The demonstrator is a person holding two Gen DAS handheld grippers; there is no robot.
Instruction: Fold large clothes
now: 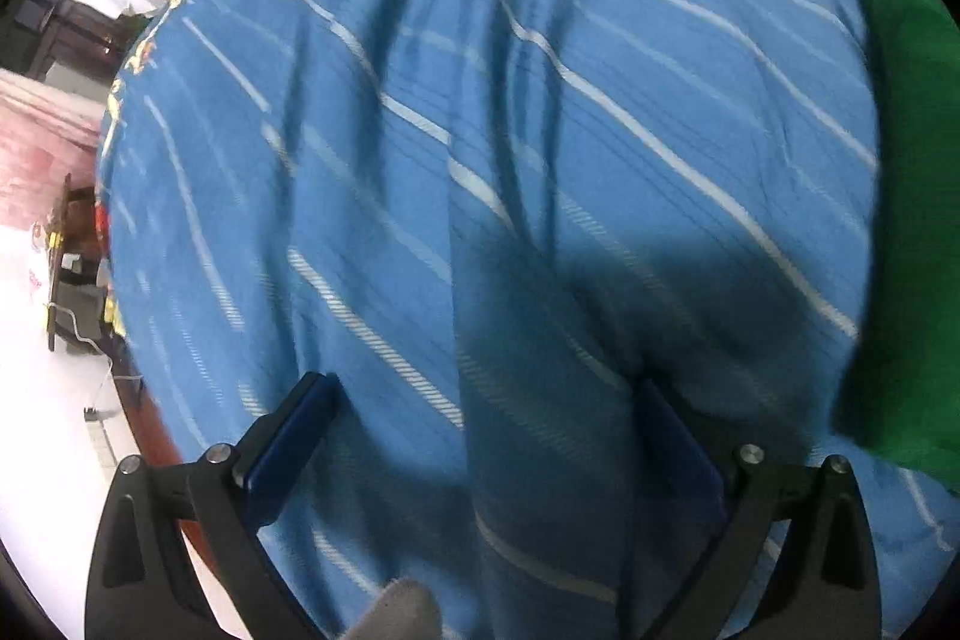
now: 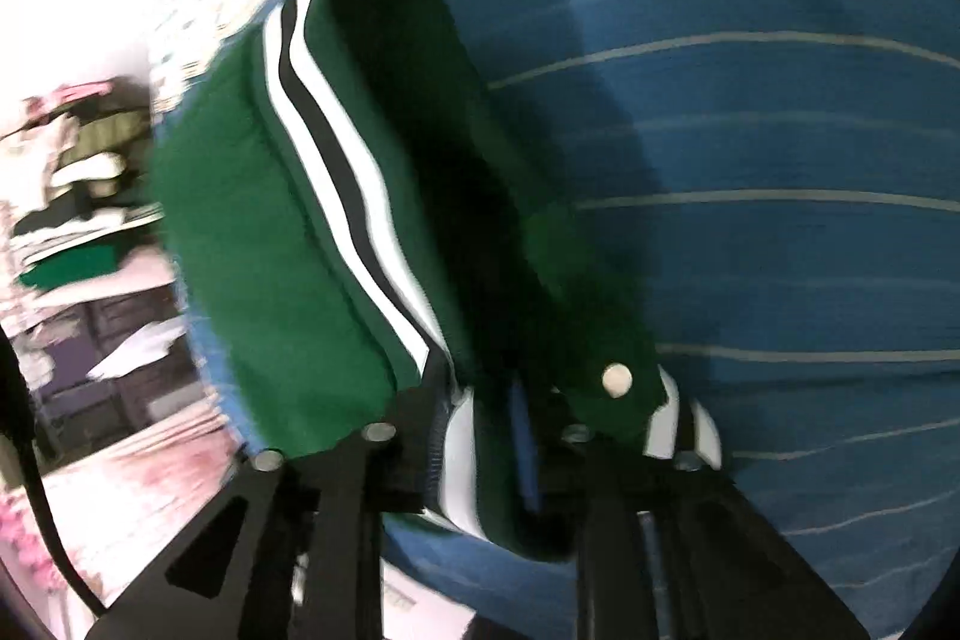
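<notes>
Handling soft, limp green jacket (image 2: 252, 232) by its thicker striped hem, right gripper (image 2: 480, 436) clamping that edge, left gripper (image 1: 480, 436) hanging wide open, empty, over blue striped sheet (image 1: 540, 100).

Cloth on cloth, matt throughout

The green jacket (image 2: 288, 244) is soft matt fabric with ribbed striped trim and a glossy pale snap (image 2: 616, 379); under it, the blue striped sheet (image 1: 540, 160) looks thin, woven and creased.
</notes>
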